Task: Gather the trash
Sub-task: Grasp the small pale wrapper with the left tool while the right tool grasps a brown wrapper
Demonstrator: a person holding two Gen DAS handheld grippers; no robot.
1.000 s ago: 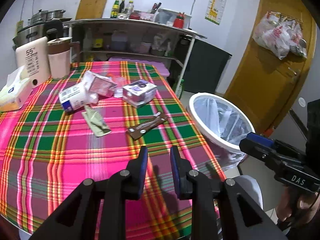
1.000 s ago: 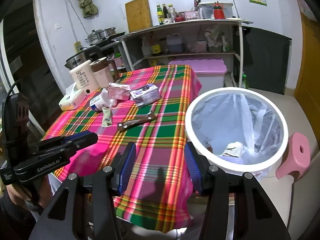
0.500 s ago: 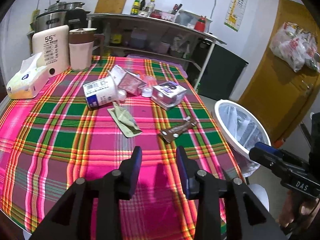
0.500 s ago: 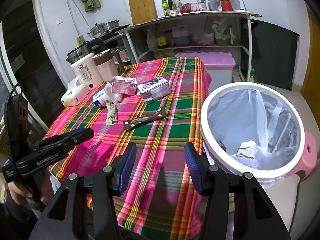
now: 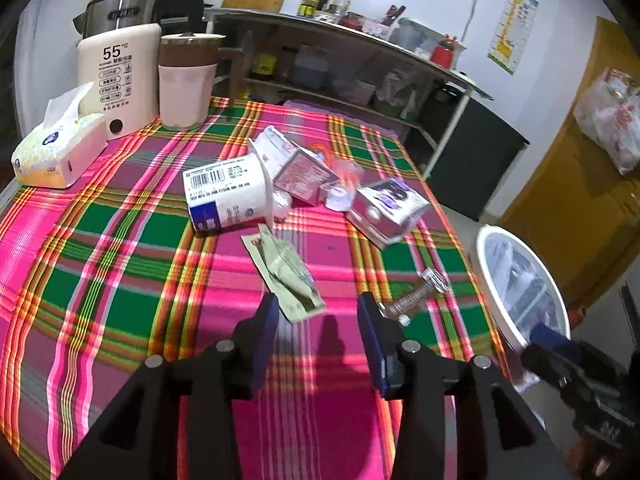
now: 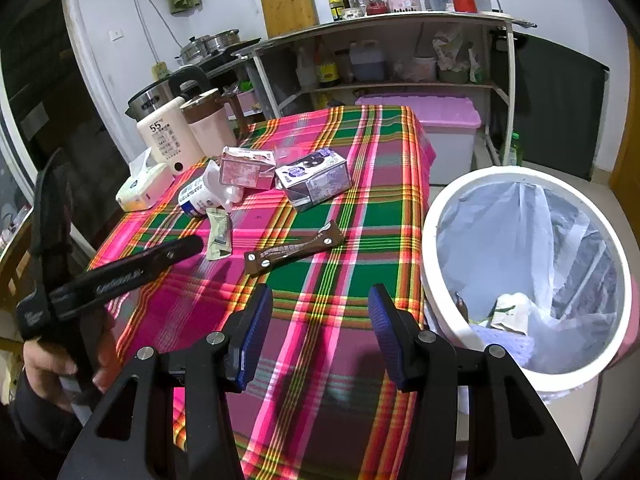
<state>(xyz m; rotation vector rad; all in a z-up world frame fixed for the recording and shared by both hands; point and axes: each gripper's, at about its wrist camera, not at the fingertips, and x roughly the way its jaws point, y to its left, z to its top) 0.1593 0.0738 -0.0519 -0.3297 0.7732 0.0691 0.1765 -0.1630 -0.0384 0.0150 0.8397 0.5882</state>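
Centrally, at the lower edge of the left wrist view, the left gripper [image 5: 317,322] has just been opening; its jaws stand apart with nothing between them, above the plaid tablecloth [image 5: 120,280]. A green sachet [image 5: 289,276] lies just beyond its tips, a brown wrapper [image 6: 294,252] to the right. Farther up the frame lie a white cup [image 5: 228,198] on its side, a pink carton [image 5: 298,168] and a purple carton [image 5: 388,208]. The right gripper [image 6: 320,328], jaws apart and empty, hovers at the table edge beside the white bin [image 6: 436,216] at right.
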